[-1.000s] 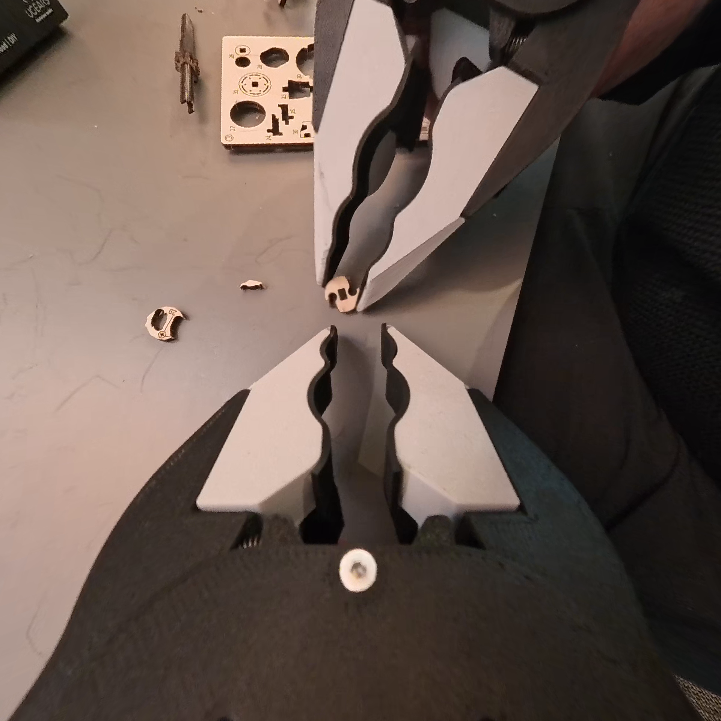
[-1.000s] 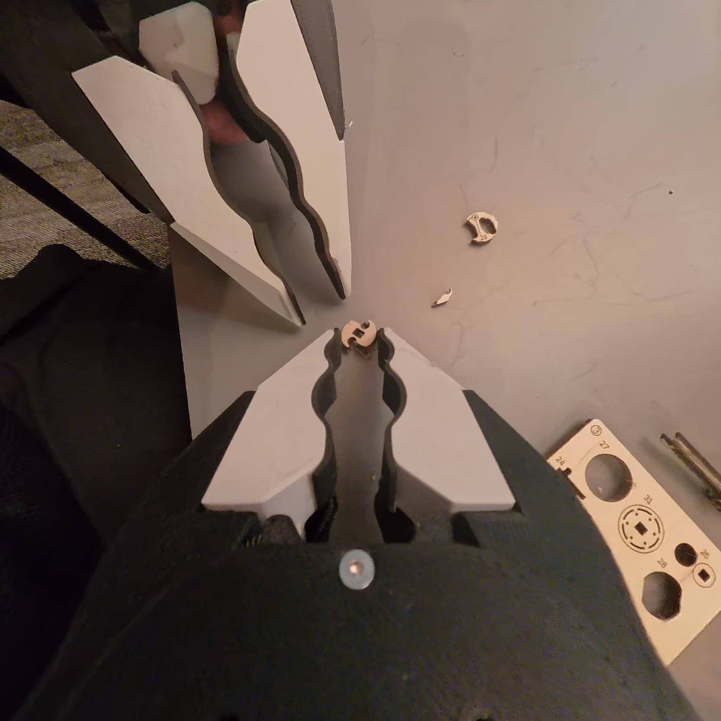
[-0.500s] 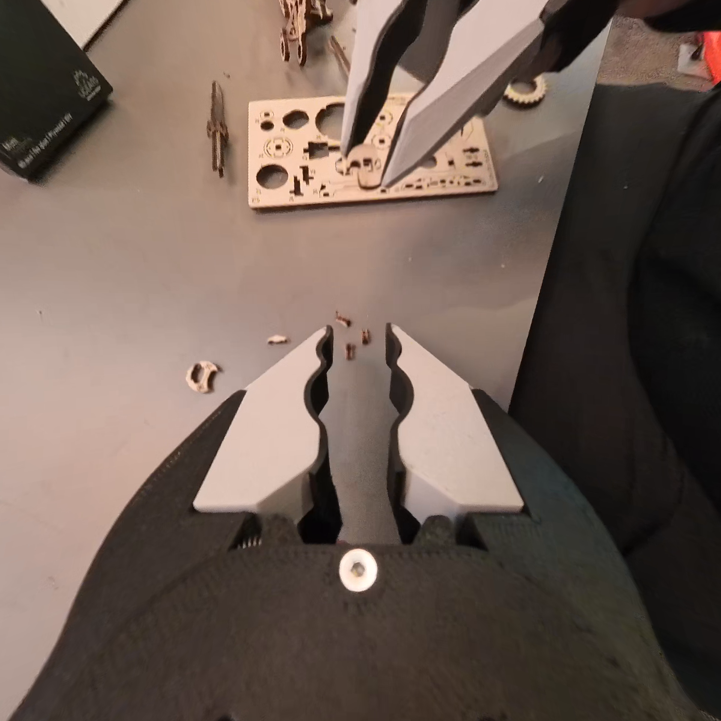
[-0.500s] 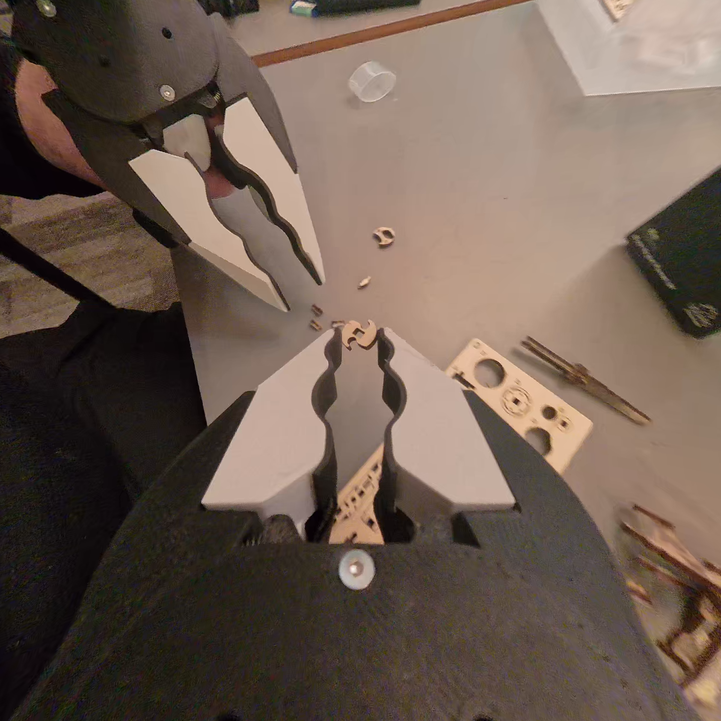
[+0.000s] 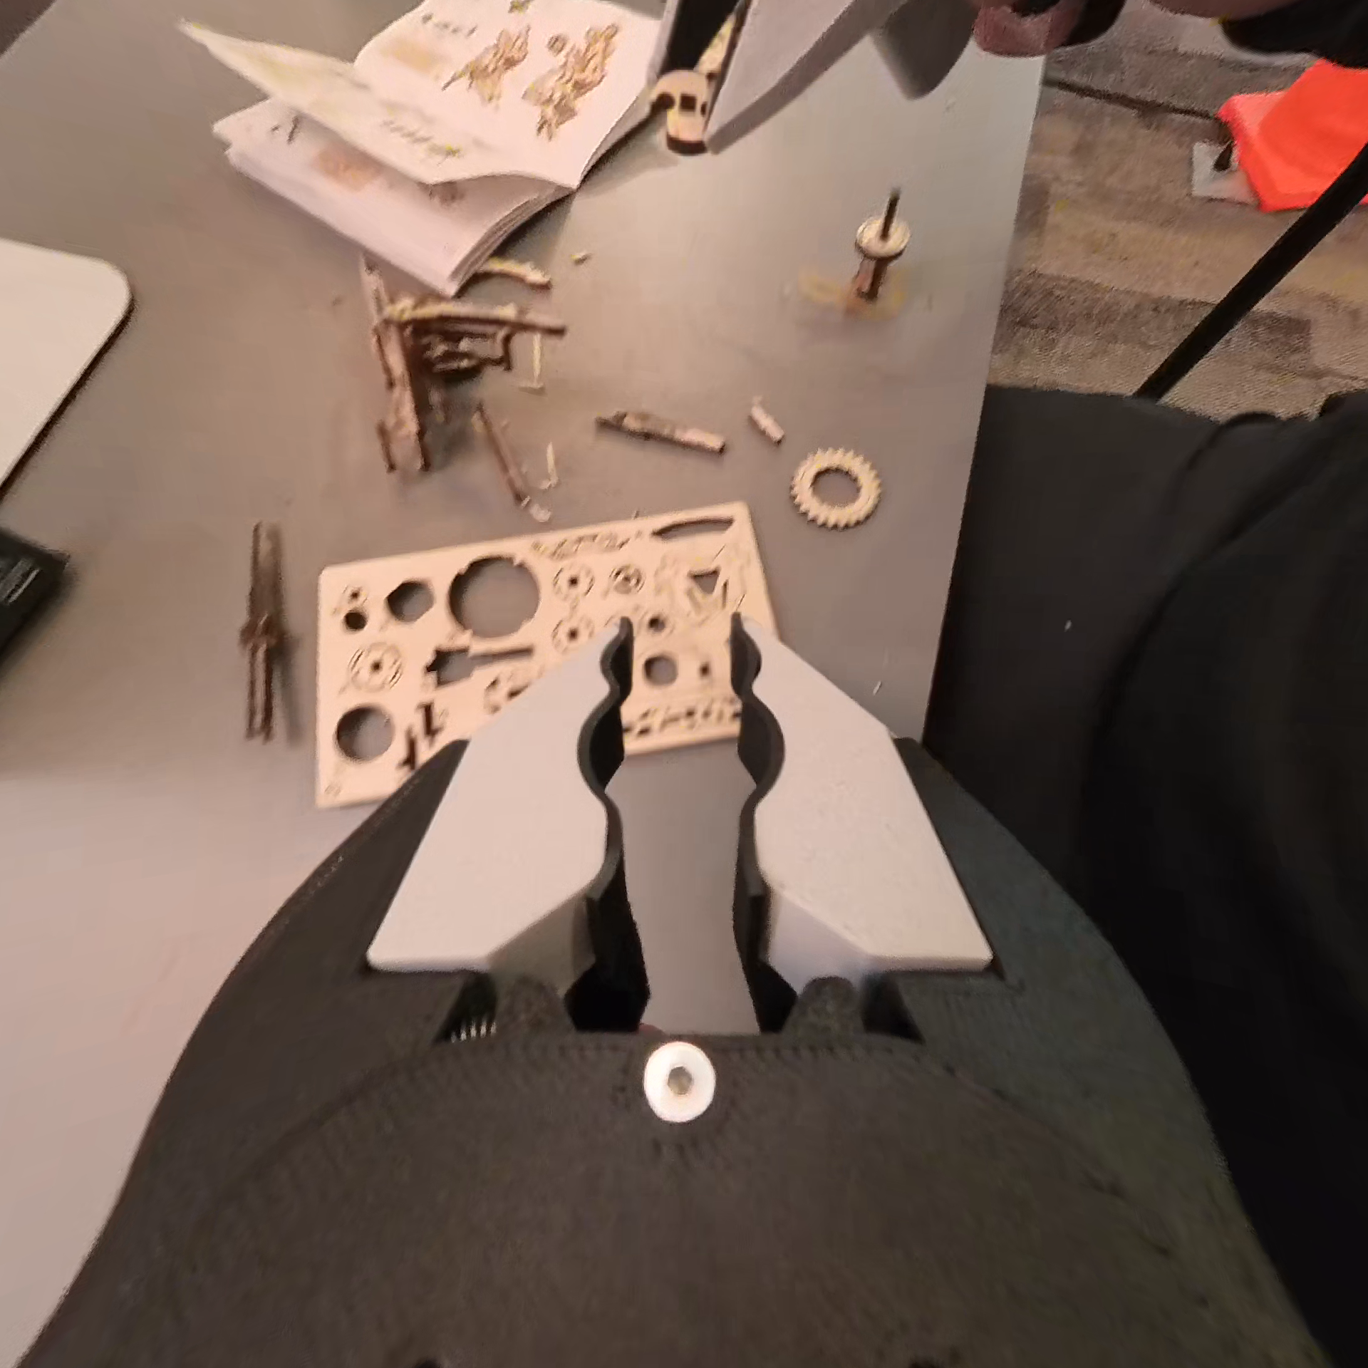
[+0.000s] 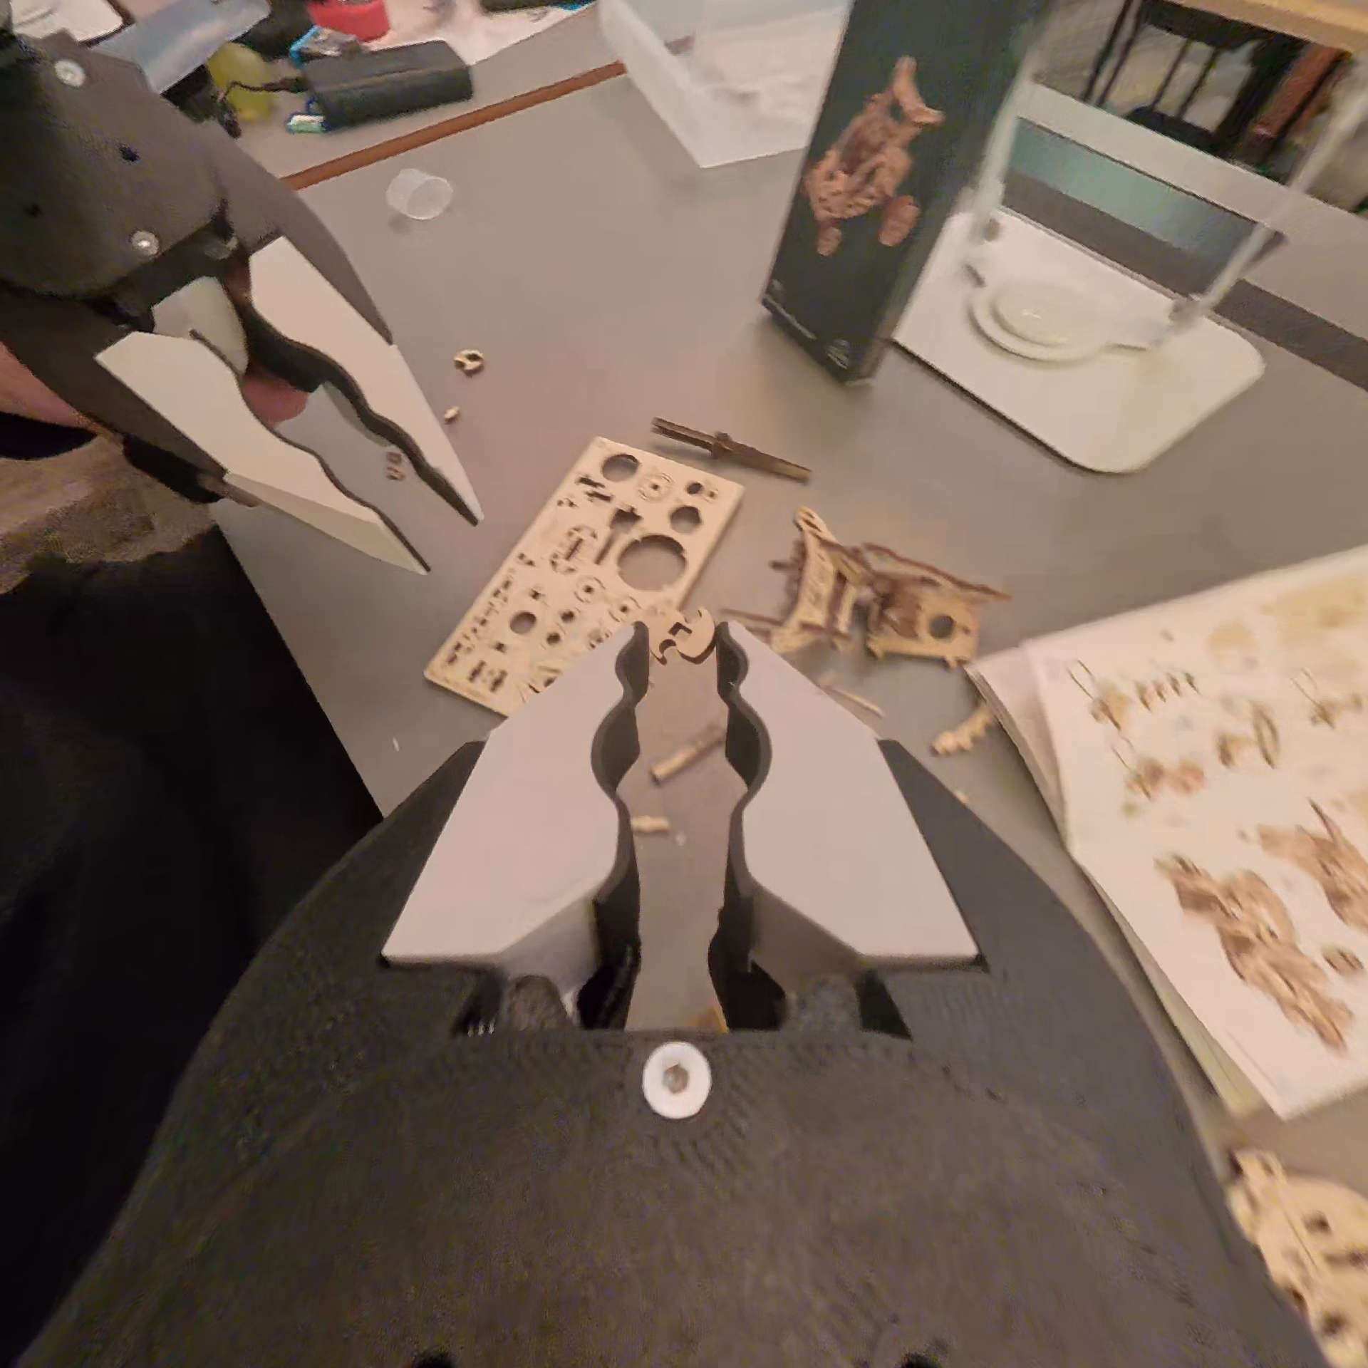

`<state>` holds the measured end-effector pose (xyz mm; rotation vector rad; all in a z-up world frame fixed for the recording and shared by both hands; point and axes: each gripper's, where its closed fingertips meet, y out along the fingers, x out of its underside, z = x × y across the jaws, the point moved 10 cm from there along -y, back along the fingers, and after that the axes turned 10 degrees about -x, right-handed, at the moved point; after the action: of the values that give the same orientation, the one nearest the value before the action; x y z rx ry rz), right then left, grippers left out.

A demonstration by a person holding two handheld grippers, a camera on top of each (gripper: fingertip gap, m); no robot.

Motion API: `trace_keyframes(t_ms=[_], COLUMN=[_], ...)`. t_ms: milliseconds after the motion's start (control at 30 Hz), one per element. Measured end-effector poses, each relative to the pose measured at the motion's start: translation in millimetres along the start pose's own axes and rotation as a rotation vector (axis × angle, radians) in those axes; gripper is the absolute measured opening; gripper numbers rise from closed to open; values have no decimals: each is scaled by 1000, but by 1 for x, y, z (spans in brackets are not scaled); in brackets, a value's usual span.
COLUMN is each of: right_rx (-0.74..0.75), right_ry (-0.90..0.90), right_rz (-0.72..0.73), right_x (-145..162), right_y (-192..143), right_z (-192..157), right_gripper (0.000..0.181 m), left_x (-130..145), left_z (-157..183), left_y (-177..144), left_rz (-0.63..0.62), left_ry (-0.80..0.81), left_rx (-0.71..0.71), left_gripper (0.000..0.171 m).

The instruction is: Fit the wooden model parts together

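Note:
My right gripper (image 6: 682, 638) is shut on a small round notched wooden piece (image 6: 687, 635), held at the fingertips high above the table; the piece also shows in the left wrist view (image 5: 682, 111). My left gripper (image 5: 677, 629) is open and empty above the punched wooden parts sheet (image 5: 414, 659), which also shows in the right wrist view (image 6: 592, 562). The partly built wooden model (image 6: 881, 599) stands beyond the sheet. It appears in the left wrist view (image 5: 444, 355) too. The left gripper (image 6: 451, 540) shows at the left of the right wrist view.
An open instruction booklet (image 6: 1199, 799) lies at the right. A dark kit box (image 6: 859, 192) stands at the back by a white stand base (image 6: 1095, 385). A loose gear (image 5: 836, 488), a spindle assembly (image 5: 877, 259), a dark stick (image 5: 263, 629) and small scraps lie around. The table edge (image 5: 962, 562) runs at the right. My hands' fingertips stand some 12 cm from each other.
Both grippers have lifted away from the table and pulled back. The right gripper has carried the small wooden piece up and away from the left one. The left stays open and empty.

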<state>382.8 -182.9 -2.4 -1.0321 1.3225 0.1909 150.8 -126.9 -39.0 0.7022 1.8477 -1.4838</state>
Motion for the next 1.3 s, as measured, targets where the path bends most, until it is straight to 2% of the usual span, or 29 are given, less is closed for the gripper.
trace_keyframes(t_ms=[233, 467, 733, 1100, 1300], right_rx=[71, 95, 64, -102, -45], right_ry=[68, 127, 146, 87, 72], right_rz=[40, 90, 121, 97, 48], right_x=[44, 76, 98, 103, 102], right_y=[-63, -89, -96, -80, -63], right_z=[26, 40, 47, 18, 9], right_gripper=[15, 15, 15, 15, 15], left_x=[-40, -67, -76, -83, -93], left_z=[42, 70, 81, 82, 79], left_y=[46, 78, 98, 116, 119], left_rz=[32, 48, -3, -7, 28], left_ry=[23, 32, 66, 69, 73], left_rx=[64, 108, 110, 107, 119], left_gripper=[25, 25, 26, 25, 24])
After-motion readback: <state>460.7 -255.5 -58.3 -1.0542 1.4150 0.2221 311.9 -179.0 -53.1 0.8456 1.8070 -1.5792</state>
